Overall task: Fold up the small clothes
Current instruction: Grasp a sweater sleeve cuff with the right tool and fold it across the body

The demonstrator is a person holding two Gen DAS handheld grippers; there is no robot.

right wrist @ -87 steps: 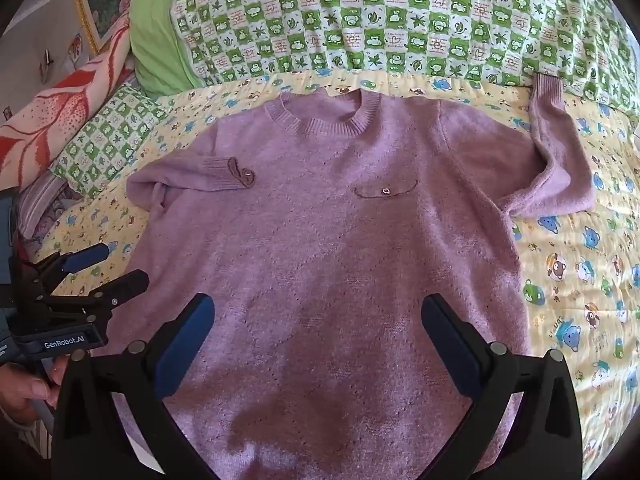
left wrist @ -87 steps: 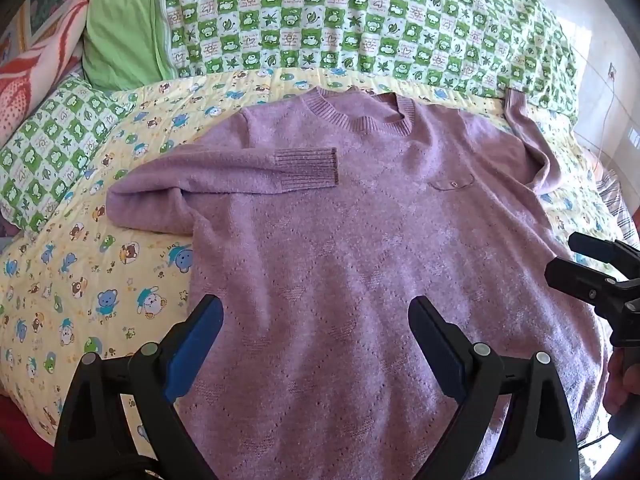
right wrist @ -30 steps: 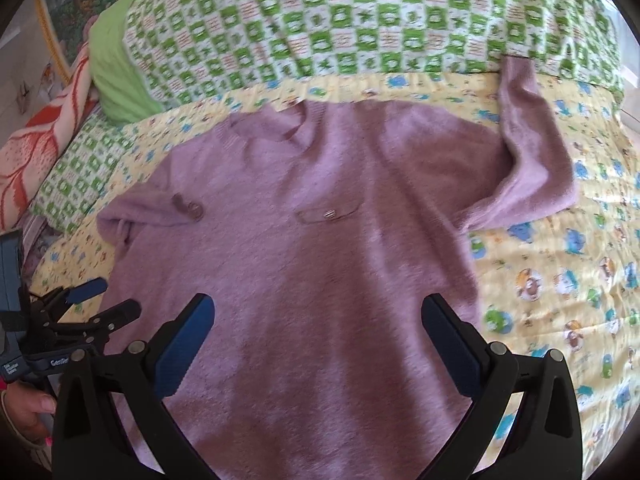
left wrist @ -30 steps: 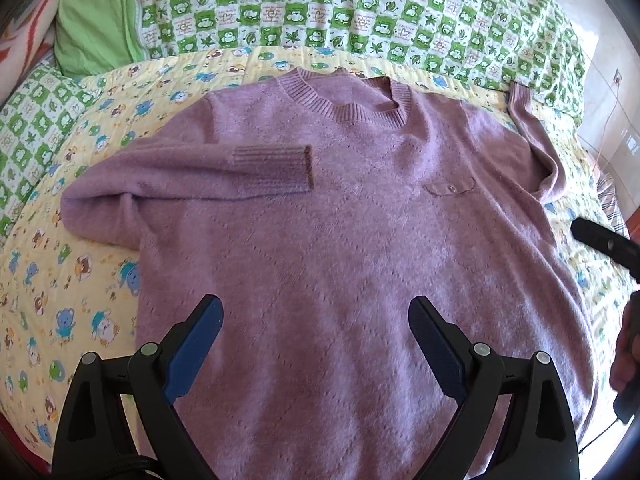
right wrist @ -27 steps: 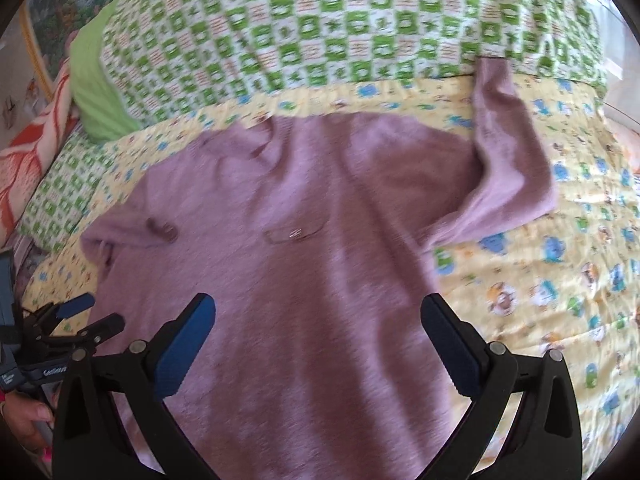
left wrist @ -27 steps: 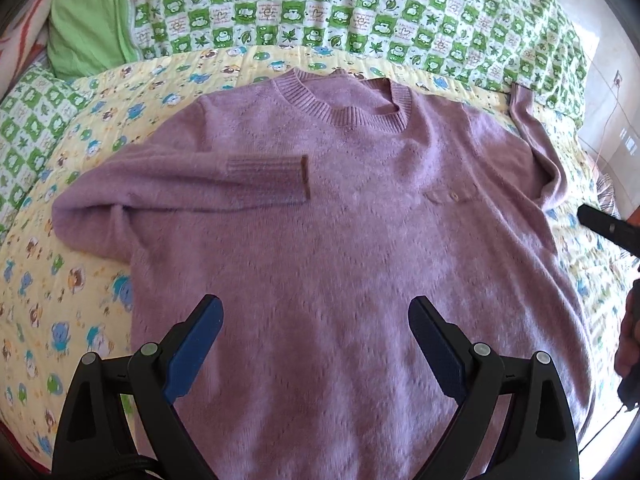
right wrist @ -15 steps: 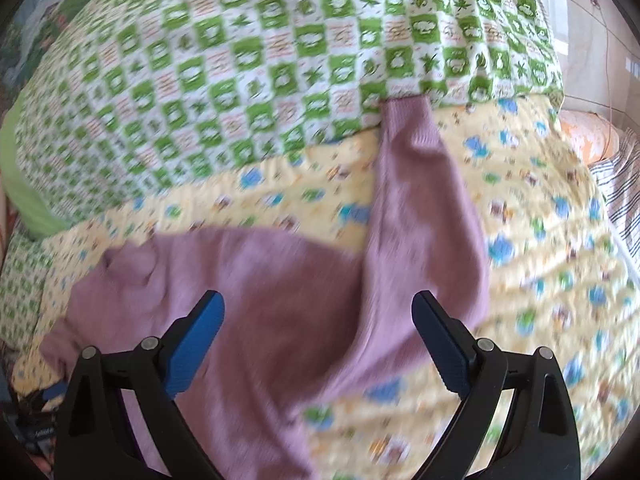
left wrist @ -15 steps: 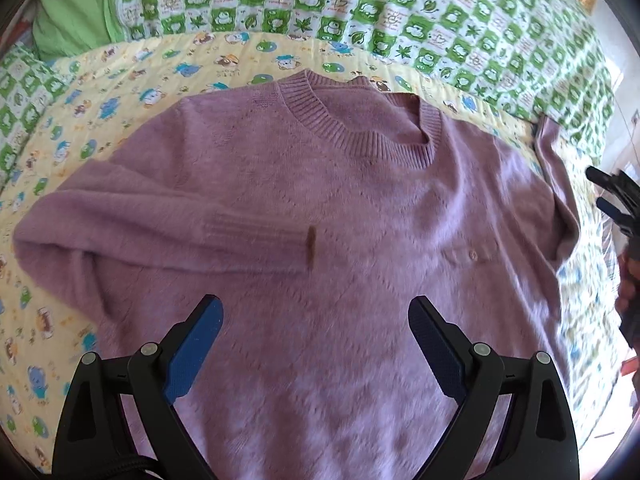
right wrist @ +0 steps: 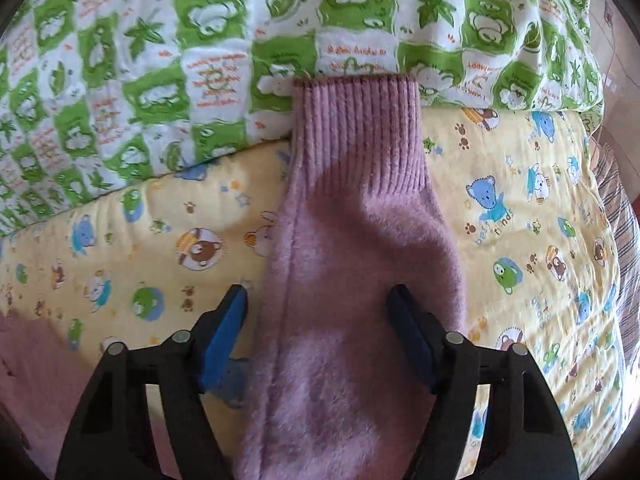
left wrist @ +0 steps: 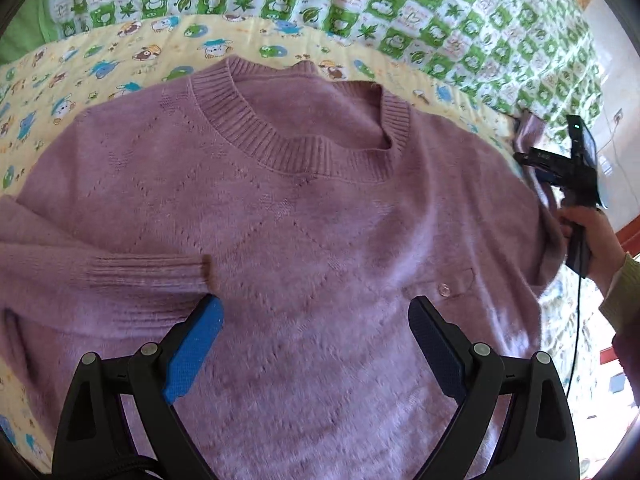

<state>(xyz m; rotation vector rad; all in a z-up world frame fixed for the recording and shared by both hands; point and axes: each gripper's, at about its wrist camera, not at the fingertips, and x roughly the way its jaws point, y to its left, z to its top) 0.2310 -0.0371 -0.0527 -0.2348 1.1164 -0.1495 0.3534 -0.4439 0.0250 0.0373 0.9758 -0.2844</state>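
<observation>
- A purple knitted sweater [left wrist: 320, 220] lies flat, front up, on the bed's yellow cartoon-print sheet [left wrist: 100, 68], its neckline toward the green-and-white checked quilt [left wrist: 440, 20] at the far edge.
- The left gripper [left wrist: 314, 320] hangs over the sweater's chest with its jaws spread wide and nothing between them; its blue left pad sits just beside the ribbed cuff [left wrist: 160, 276] of the sleeve folded across the front, and whether they touch is unclear.
- A small buttoned pocket [left wrist: 444, 288] shows just beyond that gripper's right finger.
- The right gripper [right wrist: 320, 300] straddles the other sleeve [right wrist: 352, 260], which runs from the sheet's far right corner up onto the quilt, cuff end resting on the quilt.
- Its jaws have just been closing and stand at a middling gap, the sleeve between them; the left pad stands off the knit, the right one overlaps its edge.
- In the left wrist view a hand [left wrist: 592, 232] holds that right gripper at the sweater's right edge.
- The sheet carries small lettering by a blue bear that seems to read "best friends"; the quilt's orange script is too small to read.
</observation>
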